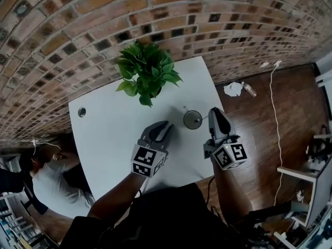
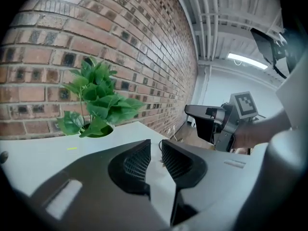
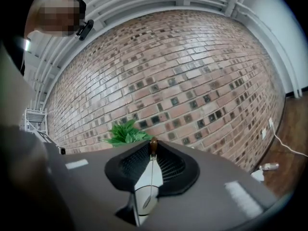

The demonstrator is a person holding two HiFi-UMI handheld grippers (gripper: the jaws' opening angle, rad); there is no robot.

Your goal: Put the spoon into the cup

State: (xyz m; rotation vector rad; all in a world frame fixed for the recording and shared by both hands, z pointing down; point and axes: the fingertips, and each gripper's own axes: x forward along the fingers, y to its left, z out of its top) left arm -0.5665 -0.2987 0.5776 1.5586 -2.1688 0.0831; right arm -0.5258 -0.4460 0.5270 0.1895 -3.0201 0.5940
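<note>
A small clear glass cup stands on the white table, near its right edge. My right gripper hovers just right of the cup, pointing away from me. In the right gripper view its jaws are shut on a thin metal spoon whose brown tip pokes out past the fingertips. My left gripper is left of the cup over the table, its jaws a narrow gap apart with nothing between them. From the left gripper view, the right gripper shows at the right.
A leafy green potted plant stands at the back of the table, behind the cup. The table has a round cable hole at its left. A brick wall runs behind. A seated person is at the left. Crumpled paper and a cable lie on the wood floor.
</note>
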